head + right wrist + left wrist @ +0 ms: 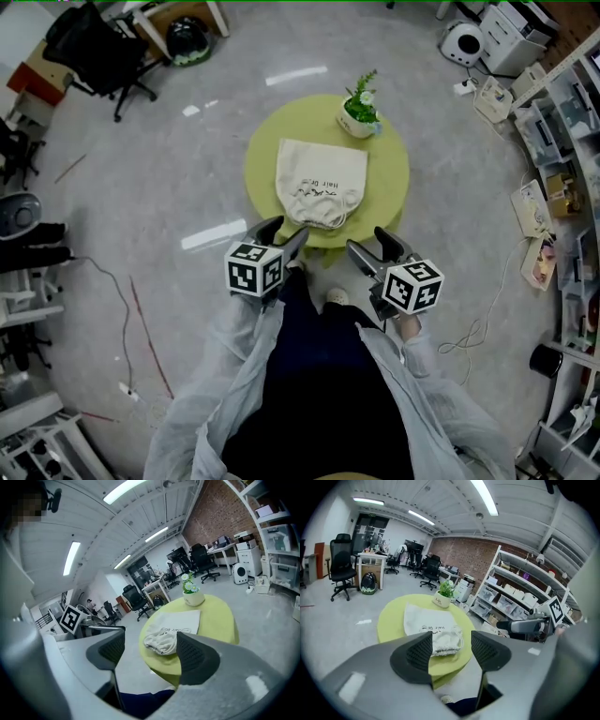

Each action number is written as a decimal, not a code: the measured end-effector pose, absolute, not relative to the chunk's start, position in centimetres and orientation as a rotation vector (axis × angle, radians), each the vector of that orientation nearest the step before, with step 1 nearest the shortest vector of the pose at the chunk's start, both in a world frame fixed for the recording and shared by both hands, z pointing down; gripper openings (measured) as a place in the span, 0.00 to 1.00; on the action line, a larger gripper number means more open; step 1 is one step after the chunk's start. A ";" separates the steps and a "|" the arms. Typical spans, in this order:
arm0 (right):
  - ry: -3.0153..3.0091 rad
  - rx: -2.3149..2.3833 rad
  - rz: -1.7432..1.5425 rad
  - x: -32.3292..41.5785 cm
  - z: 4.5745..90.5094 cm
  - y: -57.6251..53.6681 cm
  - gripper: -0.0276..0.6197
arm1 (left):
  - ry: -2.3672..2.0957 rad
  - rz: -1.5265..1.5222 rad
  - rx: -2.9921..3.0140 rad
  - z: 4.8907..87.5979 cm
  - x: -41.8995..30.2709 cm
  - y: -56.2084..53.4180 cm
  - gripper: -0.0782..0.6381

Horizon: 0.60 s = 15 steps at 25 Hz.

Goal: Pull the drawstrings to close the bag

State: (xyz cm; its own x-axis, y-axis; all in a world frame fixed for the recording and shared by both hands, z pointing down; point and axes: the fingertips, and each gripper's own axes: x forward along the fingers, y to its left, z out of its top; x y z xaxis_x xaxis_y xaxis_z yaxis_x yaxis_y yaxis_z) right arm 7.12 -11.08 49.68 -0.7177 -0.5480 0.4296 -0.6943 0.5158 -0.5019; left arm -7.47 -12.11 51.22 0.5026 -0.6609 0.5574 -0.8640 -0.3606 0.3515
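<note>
A cream cloth drawstring bag (320,181) lies flat on a round yellow-green table (389,184), its gathered mouth and cord loop (330,217) toward the near edge. My left gripper (281,234) hangs open just short of the table's near edge, left of the bag mouth, nothing between its jaws. The right gripper (378,247) is open too, at the near right of the table, empty. In the left gripper view the bag (433,630) shows beyond the spread jaws; in the right gripper view the bag (171,630) lies ahead of them as well.
A small potted plant (360,111) stands at the table's far edge behind the bag. Office chairs (98,47), shelving with boxes (562,141) on the right and cables (473,333) on the floor surround the table. The person's legs and shoe (336,296) are below the grippers.
</note>
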 end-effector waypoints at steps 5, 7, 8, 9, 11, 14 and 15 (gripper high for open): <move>-2.630 1.079 0.869 8.3 46.3 -9.7 0.47 | -1.308 0.326 2.143 49.1 -6.8 -9.3 0.44; -2.648 1.092 0.792 8.9 45.3 -9.3 0.41 | -1.329 0.287 2.158 48.1 -6.5 -8.5 0.40; -2.655 1.099 0.756 9.3 44.9 -9.1 0.38 | -1.334 0.265 2.169 47.6 -6.3 -8.1 0.38; -2.661 1.108 0.723 9.6 44.5 -8.9 0.35 | -1.337 0.242 2.181 47.1 -6.0 -7.6 0.36; -2.674 1.122 0.666 10.1 44.0 -8.3 0.28 | -1.345 0.196 2.204 46.3 -5.6 -6.8 0.31; -2.682 1.142 0.594 10.6 43.7 -7.3 0.20 | -1.381 0.157 2.231 45.3 -5.1 -5.6 0.25; -2.680 1.155 0.577 10.9 43.7 -7.1 0.17 | -1.400 0.157 2.240 45.1 -5.0 -5.3 0.22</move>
State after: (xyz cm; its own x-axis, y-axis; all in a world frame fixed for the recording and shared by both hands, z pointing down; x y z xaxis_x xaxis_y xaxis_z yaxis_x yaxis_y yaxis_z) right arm 10.88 -7.05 43.72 -0.6866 -0.6628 0.2988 -0.7271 0.6258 -0.2824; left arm -4.95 -5.26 45.11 0.4674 -0.8136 0.3458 -0.8699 -0.3536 0.3439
